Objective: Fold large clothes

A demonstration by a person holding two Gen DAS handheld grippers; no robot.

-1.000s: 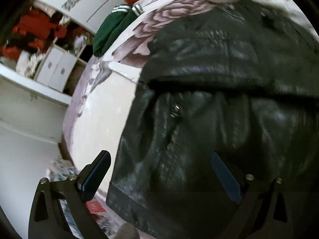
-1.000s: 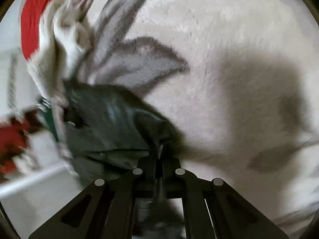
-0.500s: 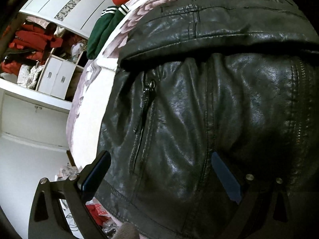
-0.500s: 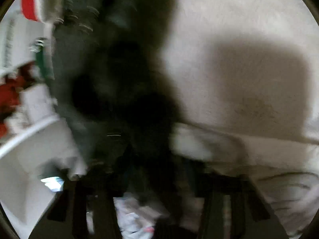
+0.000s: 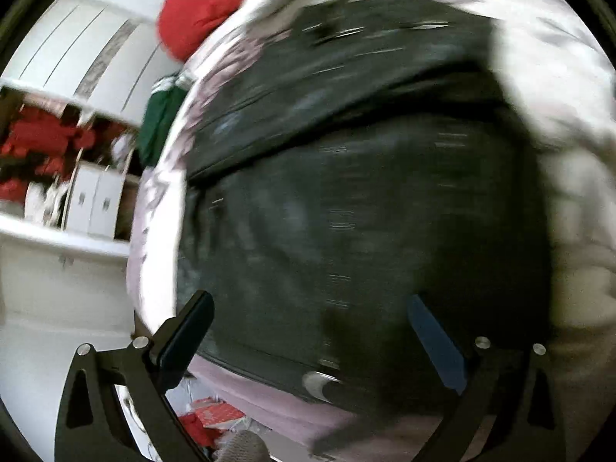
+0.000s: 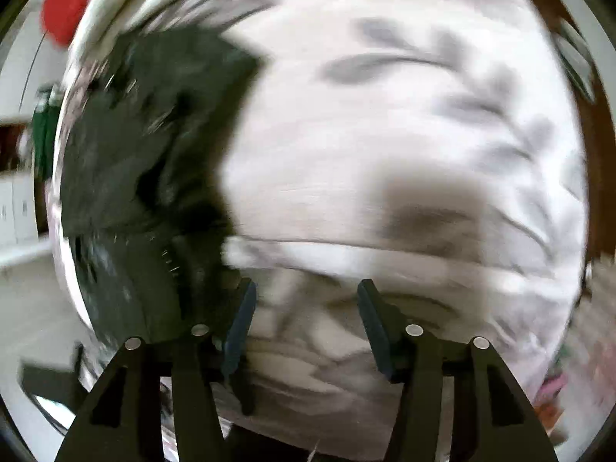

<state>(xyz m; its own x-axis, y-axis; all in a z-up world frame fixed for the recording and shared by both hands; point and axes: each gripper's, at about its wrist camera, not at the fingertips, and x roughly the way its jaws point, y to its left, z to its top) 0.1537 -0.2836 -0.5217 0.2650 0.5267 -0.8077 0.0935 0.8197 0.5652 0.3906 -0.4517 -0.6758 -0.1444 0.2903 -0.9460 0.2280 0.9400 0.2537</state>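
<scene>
Left tongs: spread wide, nothing held. They hang over the lower part of the black jacket, one finger past its left edge, the other over the dark cloth. Contact cannot be confirmed; the view is smeared by motion.

Right tongs: partly open, nothing between the fingers. They sit over the flowered blanket, just beside the jacket's right edge.

Location of the work: the jacket lies on the bed, one layer folded across its upper part, the hem near the bed's front edge. A red garment and a green garment lie beyond it, apart from it. White cupboards stand to the left.

Risks, as judged:
- The stiff, leather-like cloth is likely to spring back, since neither tongs holds the folded layer down.
- The hem lies close to the bed's edge; a tug toward the front could drag the jacket off.
- The blanket is soft and wrinkled; a low grab by the right tongs could take blanket along with jacket.
- Both views are blurred, so fast motion may cause a pinch to miss the edge.
</scene>
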